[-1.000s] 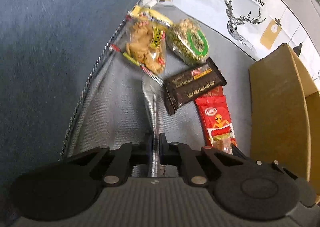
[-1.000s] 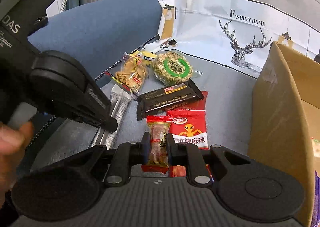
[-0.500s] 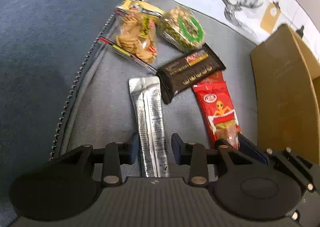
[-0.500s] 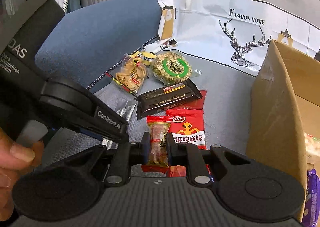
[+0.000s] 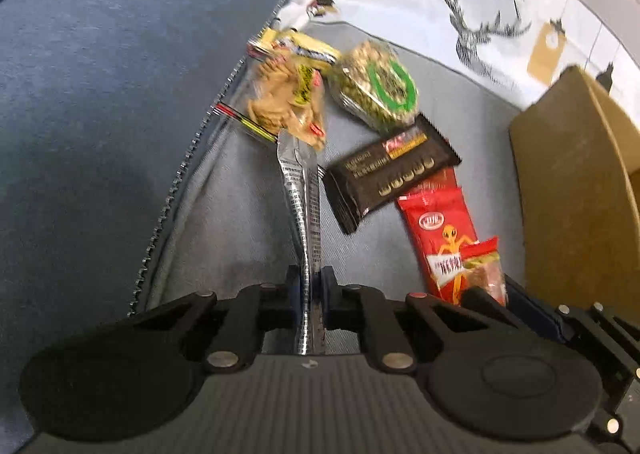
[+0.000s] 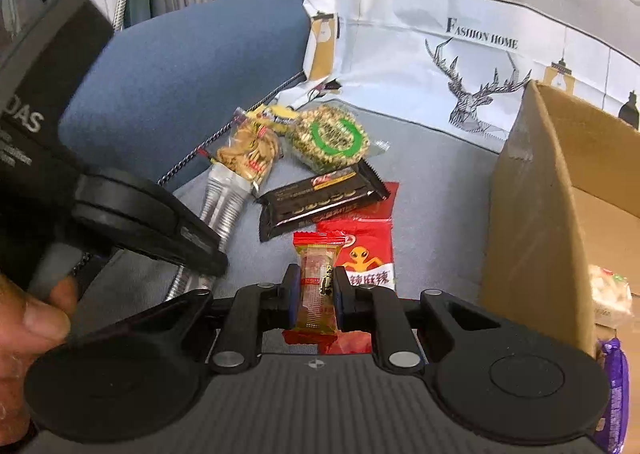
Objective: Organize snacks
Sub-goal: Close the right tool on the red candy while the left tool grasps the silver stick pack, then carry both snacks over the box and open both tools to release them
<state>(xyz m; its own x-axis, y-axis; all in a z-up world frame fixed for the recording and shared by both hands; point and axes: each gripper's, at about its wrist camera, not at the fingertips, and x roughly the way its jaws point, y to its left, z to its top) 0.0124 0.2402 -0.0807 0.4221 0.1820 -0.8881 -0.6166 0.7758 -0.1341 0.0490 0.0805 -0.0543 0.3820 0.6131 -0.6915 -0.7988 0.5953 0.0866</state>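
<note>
My left gripper (image 5: 310,278) is shut on the near end of a long silver packet (image 5: 300,182), which stands edge-on and reaches toward the cracker bag (image 5: 284,102). From the right wrist view, this packet (image 6: 222,206) runs under the left gripper's fingers (image 6: 200,250). My right gripper (image 6: 316,278) is shut on a small clear snack bar with red ends (image 6: 316,254), held just above the red alien pouch (image 6: 368,254). A black bar (image 6: 320,198) and a green-ringed nut pack (image 6: 332,134) lie beyond.
An open cardboard box (image 6: 532,206) stands at the right, with a white pack (image 6: 608,290) and a purple packet (image 6: 614,394) inside. A blue cushion (image 5: 100,94) rises on the left. Grey cloth (image 5: 240,214) lies under the snacks, a deer-print cloth (image 5: 480,22) behind. A hand (image 6: 32,318) holds the left gripper.
The left jaws opened, leaving the silver packet flat between them, then closed on it again and turned it edge-on. The right gripper kept still with its snack bar.
</note>
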